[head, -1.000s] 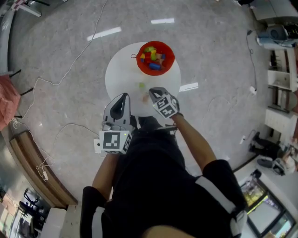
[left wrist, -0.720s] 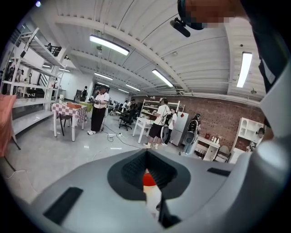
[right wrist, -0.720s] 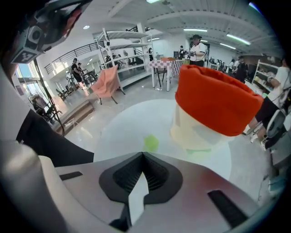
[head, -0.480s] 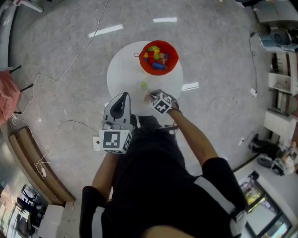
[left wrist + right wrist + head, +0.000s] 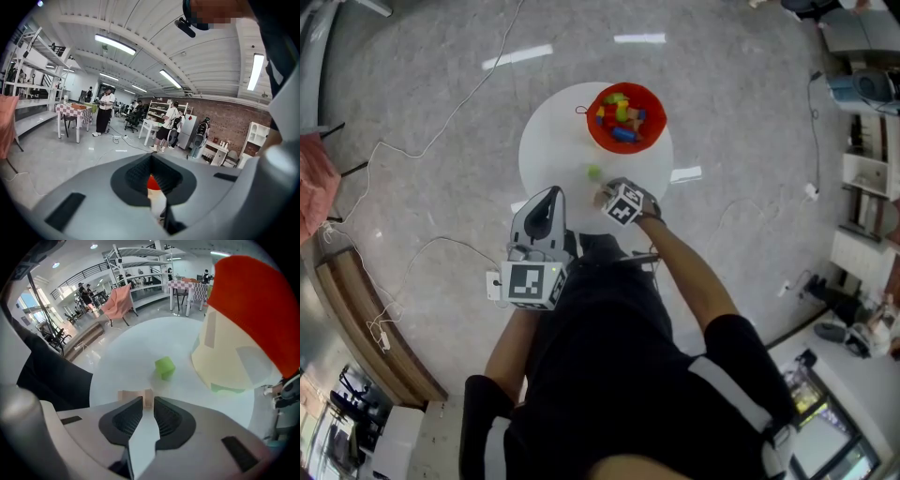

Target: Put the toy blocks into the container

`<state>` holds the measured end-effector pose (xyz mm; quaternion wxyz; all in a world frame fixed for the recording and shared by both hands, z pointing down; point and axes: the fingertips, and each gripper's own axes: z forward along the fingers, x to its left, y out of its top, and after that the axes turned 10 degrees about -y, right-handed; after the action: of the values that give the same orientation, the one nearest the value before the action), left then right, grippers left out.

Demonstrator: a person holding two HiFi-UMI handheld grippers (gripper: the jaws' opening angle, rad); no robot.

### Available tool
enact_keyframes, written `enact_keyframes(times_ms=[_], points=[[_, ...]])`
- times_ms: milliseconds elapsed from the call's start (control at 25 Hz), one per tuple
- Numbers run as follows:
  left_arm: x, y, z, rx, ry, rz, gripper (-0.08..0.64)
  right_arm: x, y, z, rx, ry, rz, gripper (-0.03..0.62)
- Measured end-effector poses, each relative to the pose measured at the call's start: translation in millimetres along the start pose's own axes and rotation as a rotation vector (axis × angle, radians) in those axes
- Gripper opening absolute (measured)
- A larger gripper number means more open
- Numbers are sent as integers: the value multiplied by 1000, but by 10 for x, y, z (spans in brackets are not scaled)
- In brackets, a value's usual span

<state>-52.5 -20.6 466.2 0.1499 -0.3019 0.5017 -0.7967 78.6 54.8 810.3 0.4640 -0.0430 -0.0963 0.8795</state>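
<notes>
A red bowl (image 5: pixel 649 134) holding several coloured blocks stands at the far side of the round white table (image 5: pixel 548 150). A green block (image 5: pixel 593 172) lies loose in front of it. Nearer me, a tan wooden block (image 5: pixel 602 197) rests on the table. My right gripper (image 5: pixel 606 194) points steeply down over it. In the right gripper view the tan block (image 5: pixel 133 396) sits at the tips of the right gripper (image 5: pixel 148 404), whose jaws have just been opening and stand slightly apart, one end of the block in the gap. The green block (image 5: pixel 164 367) and bowl (image 5: pixel 253 305) lie beyond. My left gripper (image 5: pixel 549 195) hovers shut and empty at the table's near edge.
Cables (image 5: pixel 422 150) trail over the grey floor left of the table. A wooden bench (image 5: pixel 356 309) runs along the left side and shelves (image 5: pixel 867 169) stand at the right. My own dark-clothed body fills the lower part of the head view.
My right gripper has come down toward the table and tipped more steeply, ending over the tan block. The left gripper has stayed where it was.
</notes>
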Motion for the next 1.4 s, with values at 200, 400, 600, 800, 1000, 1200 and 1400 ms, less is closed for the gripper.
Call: enact_keyframes(times_ms=[200,400,600,800,1000,1200,1400], points=[[16,-41,-2,16,10,-8,-8,38,-67,115,43,33,18,55],[44,-42,3,13,17,-9,-8,37,-44,104,33,40,14,55],[26,-33,10,15,14,6,-8,18,-30,6,18,32,1,49],[-20,-26,52,19,3,6,-8,19,-50,-56,3,27,-19,46],[-63,2,68,15,-5,15,-8,4,-30,-171,-31,23,-16,46],[-81,13,78,14,-8,20,-8,-42,81,-408,-87,9,-32,45],[-87,46,78,9,-14,27,-8,-178,351,-785,-184,-32,-8,45]])
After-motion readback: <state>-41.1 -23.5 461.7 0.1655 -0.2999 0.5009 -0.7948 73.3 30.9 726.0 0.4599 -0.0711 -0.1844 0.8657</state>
